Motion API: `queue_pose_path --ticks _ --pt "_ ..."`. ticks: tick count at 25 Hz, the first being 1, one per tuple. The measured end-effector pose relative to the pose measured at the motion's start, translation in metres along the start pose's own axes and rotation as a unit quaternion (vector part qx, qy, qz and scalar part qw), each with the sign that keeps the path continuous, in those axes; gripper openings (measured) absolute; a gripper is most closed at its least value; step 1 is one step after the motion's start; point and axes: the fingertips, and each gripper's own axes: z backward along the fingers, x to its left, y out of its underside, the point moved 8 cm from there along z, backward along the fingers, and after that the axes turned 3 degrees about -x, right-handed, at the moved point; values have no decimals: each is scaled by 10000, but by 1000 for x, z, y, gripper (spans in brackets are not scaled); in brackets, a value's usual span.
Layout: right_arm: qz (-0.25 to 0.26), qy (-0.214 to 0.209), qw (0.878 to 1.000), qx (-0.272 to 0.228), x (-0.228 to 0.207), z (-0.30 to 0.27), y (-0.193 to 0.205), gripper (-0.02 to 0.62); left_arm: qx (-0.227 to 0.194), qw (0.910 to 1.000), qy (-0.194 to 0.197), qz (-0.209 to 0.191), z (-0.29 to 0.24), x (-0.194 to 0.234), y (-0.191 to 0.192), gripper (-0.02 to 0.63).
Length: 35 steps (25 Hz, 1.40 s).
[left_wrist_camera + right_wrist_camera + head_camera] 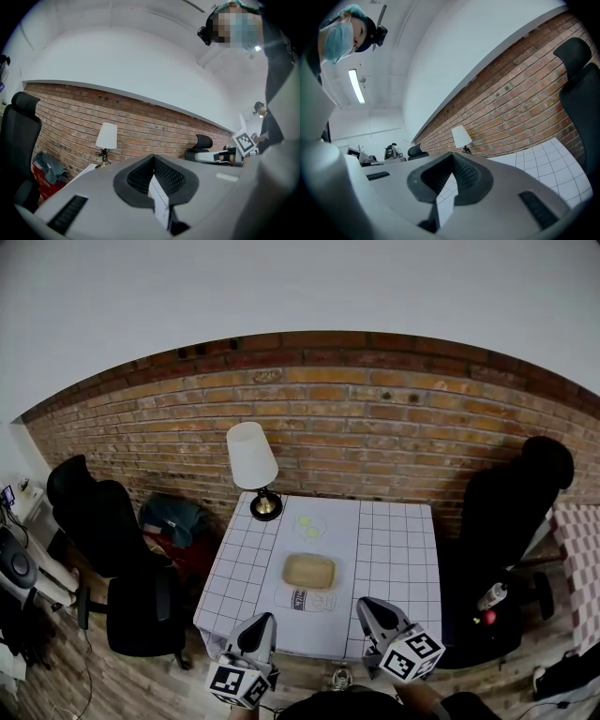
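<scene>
My left gripper [262, 619] hangs just above the near edge of a table [394, 549] covered in white grid cloth; its jaws meet at the tips with nothing between them. My right gripper [367, 604], beside it to the right, is shut and empty too. Ahead of both lies a white cylinder with a dark label [307, 599] on its side, and behind it sits a tan shallow basket [308, 570]. Two pale yellow items [308, 527] lie further back. In the left gripper view the shut left gripper [153, 157] points toward the lamp [107, 136]. The right gripper [451, 154] shows closed tips over the cloth.
A white-shaded lamp [251, 457] stands at the table's far left corner before a brick wall [394, 418]. Black office chairs stand left [103, 521] and right [511, 512]. A bottle [492, 596] rests on the right chair. A teal bag [173, 518] lies on the floor at left.
</scene>
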Motion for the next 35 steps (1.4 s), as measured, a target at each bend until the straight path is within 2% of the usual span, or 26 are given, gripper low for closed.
queue_pose_path --ticks 12,17,22,28,35 --pt "-105 -54 9999 3 -43 -19 -2 3 92 9997 31 -233 -59 9 7 9" --pt "-45 69 10000 43 -46 -30 3 3 142 9993 210 -274 -78 21 7 9" --pt "17 397 9992 -66 -46 -44 8 4 208 9977 613 -222 -99 43 7 9" --pt "6 923 9953 -307 -34 -66 14 4 440 9912 1228 -222 -120 74 2 9" --pt "-9 1371 9897 -402 -22 -88 25 5 551 9846 1649 -182 -140 105 3 9"
